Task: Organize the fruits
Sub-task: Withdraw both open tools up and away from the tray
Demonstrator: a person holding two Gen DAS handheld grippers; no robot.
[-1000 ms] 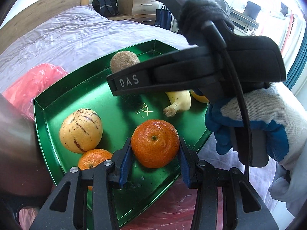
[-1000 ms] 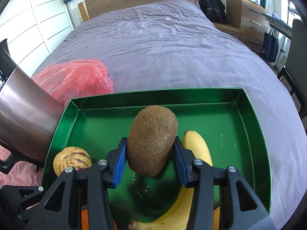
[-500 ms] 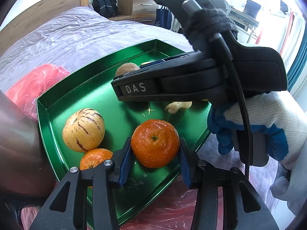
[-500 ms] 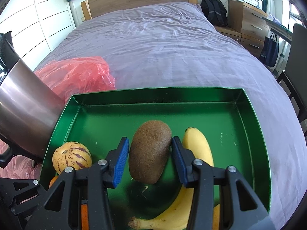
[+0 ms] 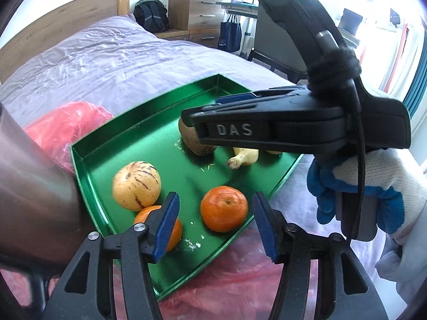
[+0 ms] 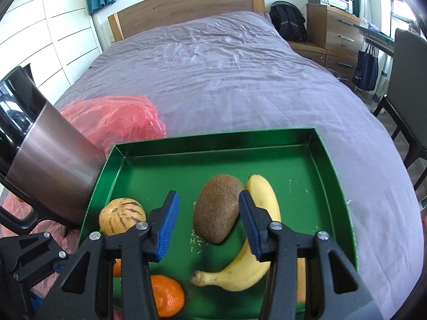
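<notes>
A green tray (image 5: pixel 149 114) (image 6: pixel 307 144) lies on the bed. In it rest a tangerine (image 5: pixel 223 208) (image 6: pixel 167 299), a second tangerine (image 5: pixel 170 229), a striped yellow melon (image 5: pixel 136 185) (image 6: pixel 122 215), a brown kiwi (image 6: pixel 218 207) (image 5: pixel 194 144) and a banana (image 6: pixel 257 240) (image 5: pixel 244 156). My left gripper (image 5: pixel 215 225) is open with the tangerine lying free between its blue pads. My right gripper (image 6: pixel 209 222) is open above the kiwi, which lies on the tray floor against the banana. The right gripper's body (image 5: pixel 280 122) hides part of the kiwi and banana in the left wrist view.
A red plastic bag (image 6: pixel 117 122) (image 5: pixel 66 122) lies at the tray's left and under its near edge. A steel pot (image 6: pixel 48 165) stands at the left. Purple bedding (image 6: pixel 226 80) stretches beyond. A chair (image 6: pixel 408 85), drawers and backpack stand at the right.
Both grippers opened. The left let the tangerine down onto the tray and drew back. The right lowered the kiwi beside the banana and released it.
</notes>
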